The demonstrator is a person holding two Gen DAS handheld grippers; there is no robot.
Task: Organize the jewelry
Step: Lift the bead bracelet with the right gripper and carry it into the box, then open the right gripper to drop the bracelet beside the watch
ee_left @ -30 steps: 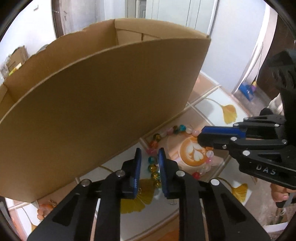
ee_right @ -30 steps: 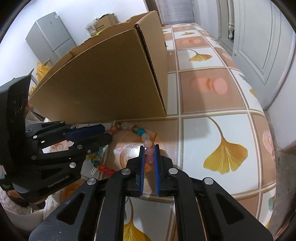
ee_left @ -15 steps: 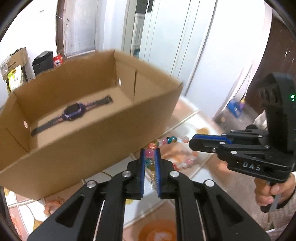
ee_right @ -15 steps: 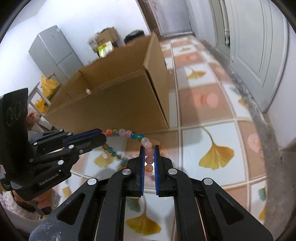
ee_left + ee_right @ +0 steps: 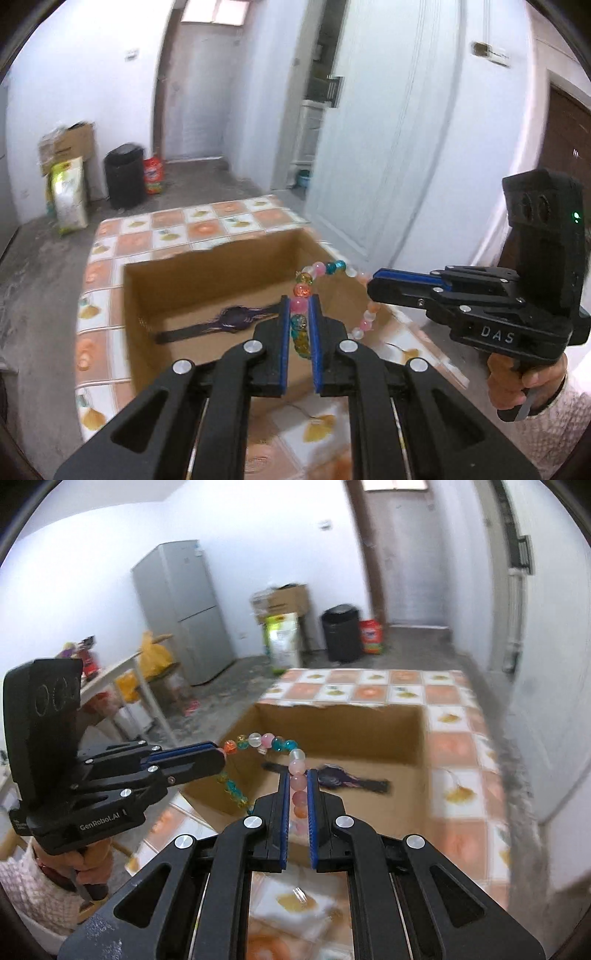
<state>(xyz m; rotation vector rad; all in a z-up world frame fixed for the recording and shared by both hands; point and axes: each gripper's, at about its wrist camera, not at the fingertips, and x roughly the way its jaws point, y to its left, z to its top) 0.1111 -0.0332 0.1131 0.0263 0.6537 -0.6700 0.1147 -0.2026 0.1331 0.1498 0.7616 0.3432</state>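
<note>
A grey two-door refrigerator [image 5: 181, 609] stands against the white wall, with a black bin [image 5: 341, 633], a red bag [image 5: 371, 636], a green-and-white sack [image 5: 282, 638] and stacked cardboard cartons [image 5: 280, 600] lined along the concrete floor [image 5: 417, 646].

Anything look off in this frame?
Nothing damaged or spilled. Both tongs, left and right, grip the bead bracelet, slung between them above the open cardboard box; a watch lies inside.
</note>
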